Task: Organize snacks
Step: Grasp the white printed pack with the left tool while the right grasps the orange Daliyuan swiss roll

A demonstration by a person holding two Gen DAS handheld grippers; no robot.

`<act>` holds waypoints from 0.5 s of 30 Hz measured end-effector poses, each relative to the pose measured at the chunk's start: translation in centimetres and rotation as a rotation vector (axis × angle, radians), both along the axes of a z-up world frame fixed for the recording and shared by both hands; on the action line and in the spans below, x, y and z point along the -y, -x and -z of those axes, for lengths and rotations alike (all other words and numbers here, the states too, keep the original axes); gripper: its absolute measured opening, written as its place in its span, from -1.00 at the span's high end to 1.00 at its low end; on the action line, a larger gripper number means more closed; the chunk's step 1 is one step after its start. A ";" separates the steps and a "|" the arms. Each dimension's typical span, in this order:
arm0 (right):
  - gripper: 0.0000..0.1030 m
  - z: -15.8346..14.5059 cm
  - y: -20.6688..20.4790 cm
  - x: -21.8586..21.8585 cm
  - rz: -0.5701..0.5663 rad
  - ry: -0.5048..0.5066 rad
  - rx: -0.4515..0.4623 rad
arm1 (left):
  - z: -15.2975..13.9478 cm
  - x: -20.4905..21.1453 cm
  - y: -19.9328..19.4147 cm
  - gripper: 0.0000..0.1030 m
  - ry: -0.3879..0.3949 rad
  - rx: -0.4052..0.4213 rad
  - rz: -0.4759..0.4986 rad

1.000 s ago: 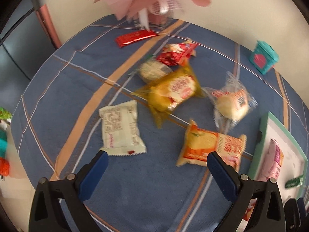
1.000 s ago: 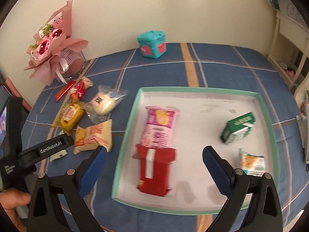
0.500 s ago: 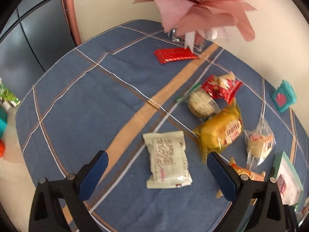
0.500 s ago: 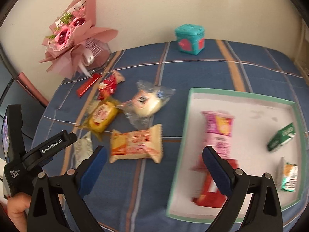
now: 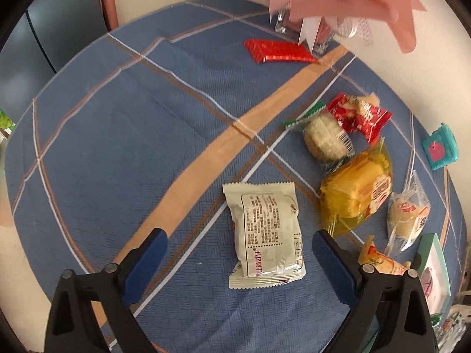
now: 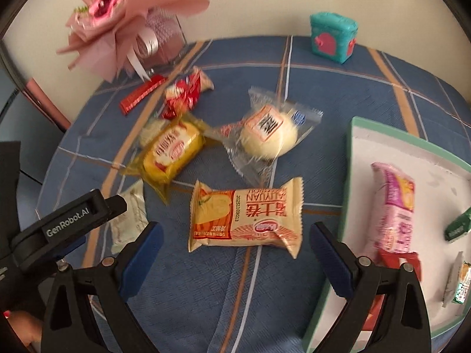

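The cream packet now sits between the left gripper's spread jaws.

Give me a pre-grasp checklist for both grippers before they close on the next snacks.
1. Left gripper open: ok.
2. White packet between the left fingers, lying flat: ok.
3. Right gripper open: ok.
4. Orange packet centred ahead of the right gripper, nothing on top: ok.
5. Free floor in the tray for more snacks: ok; white bottom shows beside the pink packet.
6. Height of the fingers above the tablecloth: cannot tell.
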State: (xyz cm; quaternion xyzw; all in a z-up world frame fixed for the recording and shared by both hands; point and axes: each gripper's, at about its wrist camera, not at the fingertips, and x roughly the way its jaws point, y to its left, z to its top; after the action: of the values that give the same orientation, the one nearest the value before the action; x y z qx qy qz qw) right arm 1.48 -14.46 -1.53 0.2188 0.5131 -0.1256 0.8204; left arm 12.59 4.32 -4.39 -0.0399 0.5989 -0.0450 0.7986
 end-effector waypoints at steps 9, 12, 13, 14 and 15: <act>-0.92 2.4 -1.4 -0.2 -0.012 0.011 -0.053 | 2.2 0.9 -0.5 -0.82 -0.007 -0.059 0.008; -0.92 2.8 -1.6 -0.1 -0.013 0.028 -0.064 | 2.5 1.3 -0.6 -0.82 -0.019 -0.057 0.010; -0.92 2.9 -1.7 -0.1 -0.012 0.032 -0.067 | 2.6 1.4 -0.7 -0.82 -0.024 -0.055 0.011; -0.92 3.0 -1.7 -0.1 -0.011 0.037 -0.070 | 2.6 1.5 -0.6 -0.81 -0.029 -0.052 0.013; -0.92 3.2 -1.9 -0.1 -0.012 0.043 -0.075 | 2.7 1.4 -0.9 -0.80 -0.030 -0.052 0.014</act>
State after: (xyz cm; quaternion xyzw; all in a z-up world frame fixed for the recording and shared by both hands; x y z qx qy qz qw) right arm 3.33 -14.41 -4.70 0.1932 0.5420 -0.1400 0.8058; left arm 13.47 2.97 -7.05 -0.0248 0.6201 -0.0404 0.7831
